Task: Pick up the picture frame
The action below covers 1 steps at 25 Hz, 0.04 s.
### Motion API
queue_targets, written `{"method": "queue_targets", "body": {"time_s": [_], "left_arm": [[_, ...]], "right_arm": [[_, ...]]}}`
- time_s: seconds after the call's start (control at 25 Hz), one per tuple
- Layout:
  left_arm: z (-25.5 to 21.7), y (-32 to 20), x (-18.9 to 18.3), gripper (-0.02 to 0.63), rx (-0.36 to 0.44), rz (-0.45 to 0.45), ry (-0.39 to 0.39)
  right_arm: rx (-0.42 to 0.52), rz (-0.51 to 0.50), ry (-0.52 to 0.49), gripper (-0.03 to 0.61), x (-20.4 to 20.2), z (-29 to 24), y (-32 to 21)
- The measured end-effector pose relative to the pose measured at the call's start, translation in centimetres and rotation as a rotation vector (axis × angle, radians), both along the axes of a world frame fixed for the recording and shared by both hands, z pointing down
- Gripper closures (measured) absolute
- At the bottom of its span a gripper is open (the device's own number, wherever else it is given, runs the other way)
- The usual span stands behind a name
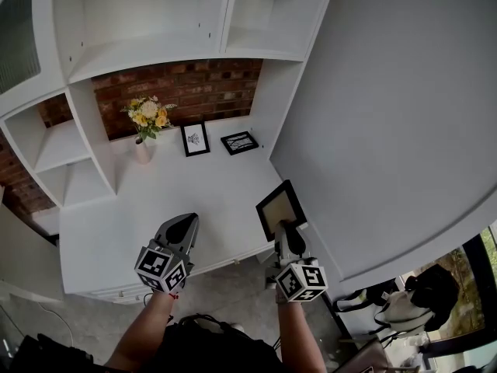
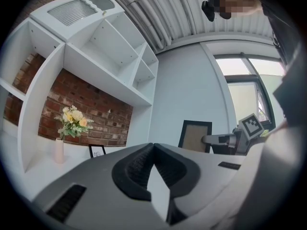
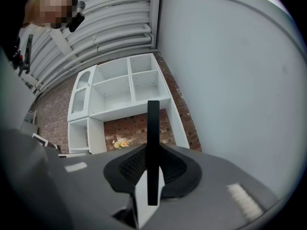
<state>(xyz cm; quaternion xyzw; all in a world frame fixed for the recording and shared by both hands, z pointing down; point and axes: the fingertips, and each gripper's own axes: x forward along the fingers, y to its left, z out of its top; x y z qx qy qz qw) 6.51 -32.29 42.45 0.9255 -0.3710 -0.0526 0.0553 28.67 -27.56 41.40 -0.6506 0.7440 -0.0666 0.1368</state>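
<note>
One black-rimmed rectangular picture frame with a pale tan panel (image 1: 279,207) is the thing in play. It sits just right of centre in the lower half of the head view, pinched at its near rim by the right gripper (image 1: 286,230). In the right gripper view the frame shows edge-on as a thin black bar standing between the ribbed pads, which press on it from both sides at a narrow gap.

It looks light, thin and stiff. Its smooth rim could pivot or slip in a one-edge pinch, and any glazing would be fragile, so a hold near the middle of a rim, kept upright, seems safest. It appears clear of the desktop, though its lower edge is hidden.

The left gripper (image 1: 185,225), lower left of centre, has its jaws closed together with nothing between them.

The white flat desktop (image 1: 178,185) is smooth and mostly bare. Towards its back, in the upper middle of the head view, stand:
- a pale slim vase of yellow flowers (image 1: 146,127)
- a small black upright frame (image 1: 195,139)
- a second small black frame (image 1: 239,142), tilted

Behind them is a red brick wall (image 1: 194,84), framed by white open shelving (image 1: 147,22). A plain grey wall (image 1: 388,115) fills the right side.
</note>
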Motion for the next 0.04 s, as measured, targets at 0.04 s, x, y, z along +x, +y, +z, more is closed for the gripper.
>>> {"method": "queue_targets", "body": {"time_s": [0.04], "left_arm": [[0.15, -0.02, -0.09, 0.617, -0.002, -0.001, -0.002]], "right_arm": [[-0.003, 0.0, 0.0, 0.511, -0.08, 0.16, -0.04]]}}
